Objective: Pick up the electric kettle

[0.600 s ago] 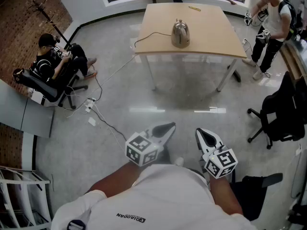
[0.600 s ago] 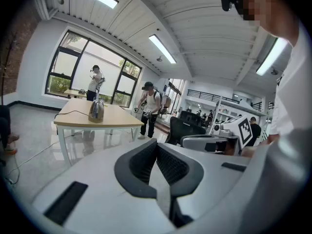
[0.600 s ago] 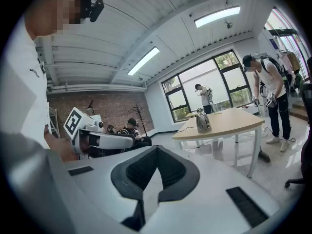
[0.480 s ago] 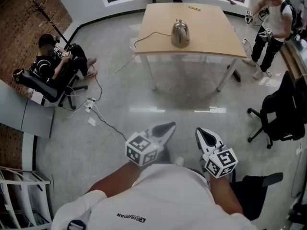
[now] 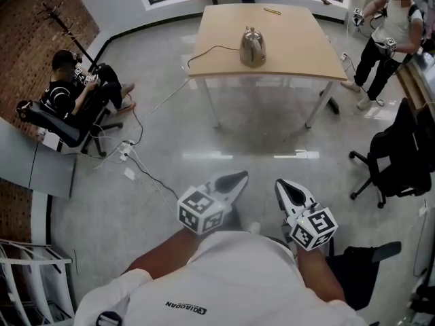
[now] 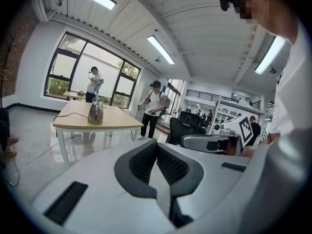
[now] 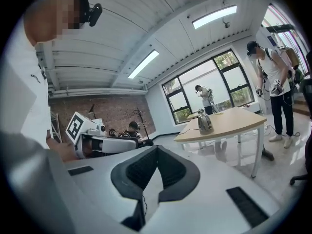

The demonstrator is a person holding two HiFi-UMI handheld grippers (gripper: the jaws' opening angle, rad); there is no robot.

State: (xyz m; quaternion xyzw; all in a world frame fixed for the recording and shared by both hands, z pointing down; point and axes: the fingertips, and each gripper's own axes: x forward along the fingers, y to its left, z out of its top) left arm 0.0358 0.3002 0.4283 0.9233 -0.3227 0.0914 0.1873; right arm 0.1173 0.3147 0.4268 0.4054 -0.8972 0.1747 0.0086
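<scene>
A steel electric kettle [image 5: 252, 47] stands on a light wooden table [image 5: 299, 53] far across the room, its black cord trailing off the left edge. It also shows small in the left gripper view [image 6: 95, 112] and the right gripper view [image 7: 204, 122]. My left gripper [image 5: 242, 177] and right gripper [image 5: 281, 186] are held close to my body, side by side, well short of the table. Both have their jaws shut with nothing between them [image 6: 156, 145] [image 7: 156, 149].
A seated person [image 5: 71, 90] is on an office chair at the left. A standing person [image 5: 387, 36] holding grippers is beside the table's right end. A black office chair [image 5: 401, 158] is at the right. A cable and power strip [image 5: 128, 149] lie on the glossy floor.
The view has shifted slightly, so the table and kettle sit a little higher and left. The standing person at the right has stepped a bit further away. My grippers have not moved.
</scene>
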